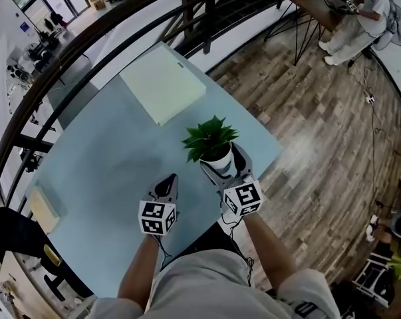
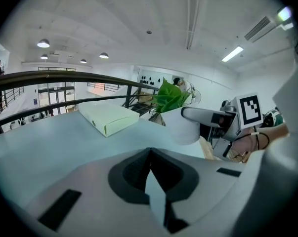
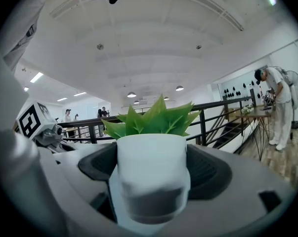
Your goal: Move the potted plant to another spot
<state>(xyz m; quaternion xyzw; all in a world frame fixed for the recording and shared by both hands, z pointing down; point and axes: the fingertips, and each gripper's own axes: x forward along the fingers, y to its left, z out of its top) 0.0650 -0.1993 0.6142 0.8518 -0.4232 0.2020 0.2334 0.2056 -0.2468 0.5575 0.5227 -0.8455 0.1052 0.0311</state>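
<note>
The potted plant (image 1: 217,153) has spiky green leaves in a small white pot and is near the right front edge of the pale blue table (image 1: 100,158). My right gripper (image 1: 221,158) is shut on the pot, one jaw on each side. In the right gripper view the pot (image 3: 149,174) fills the gap between the jaws. I cannot tell whether its base touches the table. My left gripper (image 1: 168,182) is just to the left of the plant, low over the table, shut with nothing in it (image 2: 149,154). From there the pot (image 2: 181,126) shows to the right.
A flat pale green box (image 1: 162,82) lies at the table's far side. A small wooden block (image 1: 44,208) sits near the left edge. A dark railing (image 1: 87,38) curves behind the table. Wooden floor (image 1: 320,131) lies to the right, with a person (image 1: 363,18) at a desk.
</note>
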